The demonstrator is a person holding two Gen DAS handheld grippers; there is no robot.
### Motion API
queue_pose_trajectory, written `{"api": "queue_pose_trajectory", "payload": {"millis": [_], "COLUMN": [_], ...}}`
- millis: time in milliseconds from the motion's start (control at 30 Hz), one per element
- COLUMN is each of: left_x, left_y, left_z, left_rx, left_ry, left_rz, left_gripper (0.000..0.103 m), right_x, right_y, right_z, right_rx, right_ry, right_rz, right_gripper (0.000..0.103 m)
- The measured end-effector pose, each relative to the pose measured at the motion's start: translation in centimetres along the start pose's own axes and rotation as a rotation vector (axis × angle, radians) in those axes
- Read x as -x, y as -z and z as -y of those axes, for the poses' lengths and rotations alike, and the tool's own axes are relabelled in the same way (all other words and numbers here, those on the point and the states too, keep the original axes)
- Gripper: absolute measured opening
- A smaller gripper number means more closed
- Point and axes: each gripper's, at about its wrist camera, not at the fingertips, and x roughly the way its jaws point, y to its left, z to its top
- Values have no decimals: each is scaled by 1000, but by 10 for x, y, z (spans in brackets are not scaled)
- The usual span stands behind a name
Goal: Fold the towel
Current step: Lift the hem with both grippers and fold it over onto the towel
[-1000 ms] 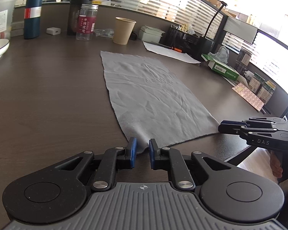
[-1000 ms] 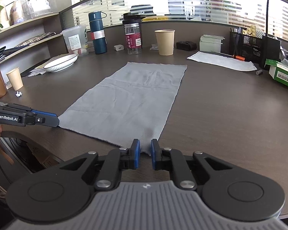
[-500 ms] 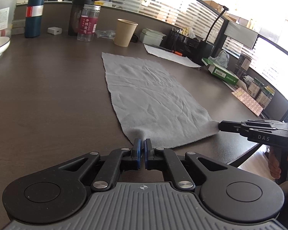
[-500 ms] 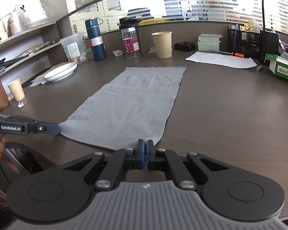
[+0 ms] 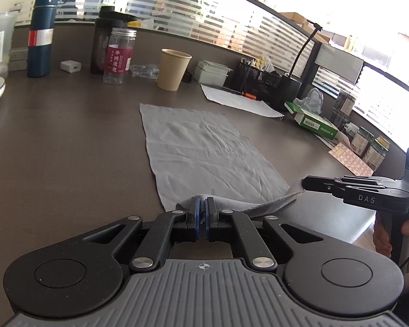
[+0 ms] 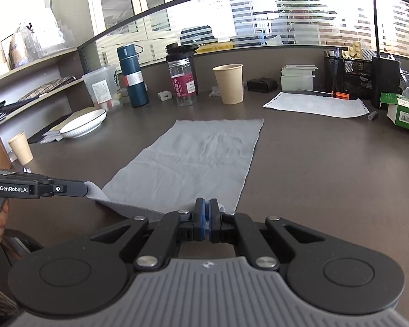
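Observation:
A long grey towel point(image 5: 204, 150) point(image 6: 199, 158) lies flat on the dark brown table point(image 5: 68, 141), its length running away from me. My left gripper point(image 5: 202, 204) is shut on the towel's near left corner, and my right gripper point(image 6: 206, 205) is shut on the near right corner. Both corners are raised off the table, so the near hem hangs slack between them. In the left wrist view the right gripper point(image 5: 304, 183) comes in from the right. The right wrist view has the left gripper point(image 6: 86, 188) reaching in from the left.
Beyond the towel's far end stand a paper cup point(image 5: 174, 68), a clear jar with a red label point(image 5: 119, 57), a blue flask point(image 5: 42, 30) and a white cloth point(image 6: 316, 105). A white plate point(image 6: 83, 124) lies left, a green tissue box point(image 5: 316, 122) right. The table's edge is just below the grippers.
Both grippers went from open to shut on the towel's near corners, then lifted them slightly, bunching the near hem off the table.

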Motion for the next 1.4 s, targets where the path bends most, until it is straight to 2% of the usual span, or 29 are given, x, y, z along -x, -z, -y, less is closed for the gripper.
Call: {"api": "queue_pose_trajectory", "payload": {"millis": [667,1067,1400], "left_x": [-51,-87,-113], "left_y": [-66,-100,-114], "left_z": [-22,-52,-62], "left_rx": [1,18,26], "left_ry": [7,-28,-20], "left_rz": [36,21,-2], "left_gripper": [6,6,6], "right_x": [-46,-79,-101], "right_y": [-45,-69,-80], "right_z": [30,43,52], "right_rx": [-18,-7,-18], "right_ry": [17,28,46], "right_rz": [45,44,31], "right_gripper": [3,3,3]}}
